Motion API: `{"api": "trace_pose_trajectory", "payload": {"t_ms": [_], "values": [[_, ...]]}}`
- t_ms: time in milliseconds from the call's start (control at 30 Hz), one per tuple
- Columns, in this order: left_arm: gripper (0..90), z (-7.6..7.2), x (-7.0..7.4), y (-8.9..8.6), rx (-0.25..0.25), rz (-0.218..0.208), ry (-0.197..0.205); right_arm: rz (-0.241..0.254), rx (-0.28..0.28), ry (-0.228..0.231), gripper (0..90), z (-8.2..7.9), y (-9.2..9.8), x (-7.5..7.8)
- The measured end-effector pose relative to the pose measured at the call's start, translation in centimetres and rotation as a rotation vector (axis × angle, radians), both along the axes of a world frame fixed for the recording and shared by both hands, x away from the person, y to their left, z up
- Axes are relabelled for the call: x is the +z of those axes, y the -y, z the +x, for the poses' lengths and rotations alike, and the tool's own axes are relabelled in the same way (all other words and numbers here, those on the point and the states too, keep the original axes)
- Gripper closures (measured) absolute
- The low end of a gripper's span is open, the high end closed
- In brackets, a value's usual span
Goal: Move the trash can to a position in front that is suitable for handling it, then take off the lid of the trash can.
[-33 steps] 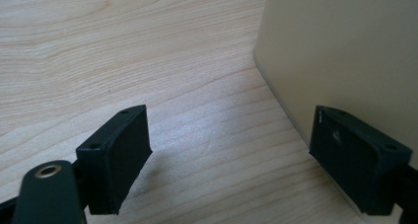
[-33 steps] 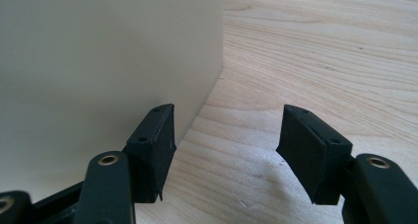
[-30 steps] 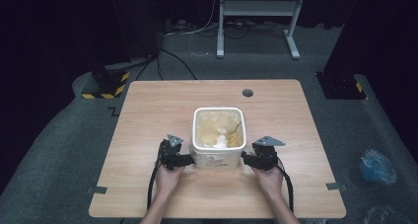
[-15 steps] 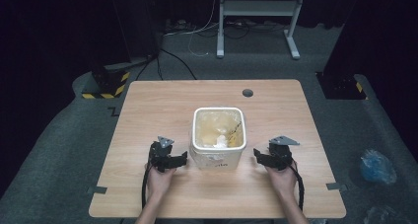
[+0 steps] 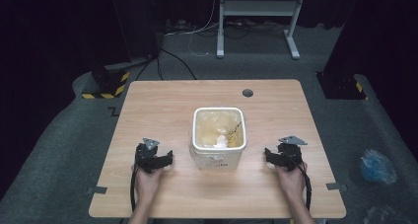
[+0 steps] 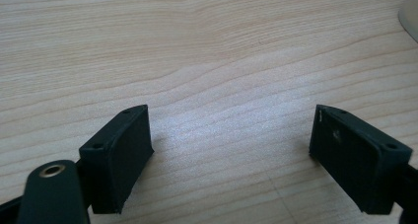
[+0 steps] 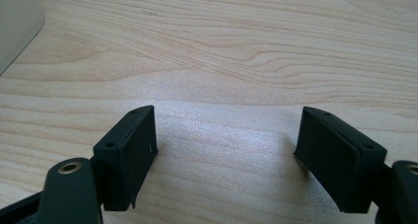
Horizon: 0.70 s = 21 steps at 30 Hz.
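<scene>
Wood grain runs across the pale laminate table (image 5: 162, 105), smooth and faintly glossy, its near corners marked with strips of grey tape.

At the lower left of the high view the left gripper (image 5: 166, 159) rests in the person's left hand (image 5: 147, 182), its jaws spread wide with nothing but bare tabletop between them. The left gripper view confirms it: two blocky matte-black jaws stand well apart over the wood, with a curved sliver of the bucket at the upper right corner.

In the middle of the frame, near the table's front half, stands the white bucket (image 5: 218, 155), a squarish plastic tub with rounded corners, a rolled rim and a label on its near wall. Its inside looks stained yellowish, and something pale and crumpled lies at the bottom; I cannot tell what it is. Judging by its thin walls and near-empty state, it should be light and somewhat flexible, with smooth, slippery sides that could bow under a hard pinch. The stiffer rolled rim, or opposite walls squeezed evenly from both sides, looks the safest hold, and lifting one side alone might tip it.

At the lower right, the right gripper (image 5: 268, 155) sits in the right hand (image 5: 291, 182), apart from the tub. Its jaws have just been opening and now gape wide, empty, over bare wood.
</scene>
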<state>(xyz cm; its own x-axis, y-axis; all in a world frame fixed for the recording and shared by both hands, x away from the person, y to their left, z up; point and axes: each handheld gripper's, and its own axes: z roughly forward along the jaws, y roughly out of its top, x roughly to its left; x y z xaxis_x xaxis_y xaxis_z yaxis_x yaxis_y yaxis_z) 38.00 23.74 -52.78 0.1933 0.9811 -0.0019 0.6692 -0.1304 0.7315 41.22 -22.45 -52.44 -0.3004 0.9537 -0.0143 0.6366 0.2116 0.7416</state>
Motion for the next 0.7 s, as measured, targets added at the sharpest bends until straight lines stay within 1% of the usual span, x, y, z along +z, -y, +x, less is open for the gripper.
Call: {"api": "trace_pose_trajectory", "payload": {"t_ms": [167, 200, 433, 600, 700], "values": [[16.3, 0.0, 0.0, -0.01, -0.001, 0.001, -0.001, -0.005, -0.002, 0.0, 22.1, -0.04, -0.07, 0.01], [16.3, 0.0, 0.0, -0.02, -0.002, 0.001, 0.0, -0.004, 0.014, -0.001, 20.5, -0.01, -0.07, -0.02], [16.5, 0.0, -0.01, -0.03, -0.002, -0.001, 0.002, 0.003, 0.004, -0.007, 19.6, 0.0, -0.11, -0.03], [16.6, 0.0, 0.0, -0.03, -0.003, -0.001, 0.001, 0.001, 0.005, -0.009, 19.8, -0.01, -0.09, -0.01], [16.6, 0.0, -0.01, -0.03, -0.003, -0.001, 0.002, -0.001, 0.018, -0.017, 21.4, 0.08, 0.04, 0.09]]}}
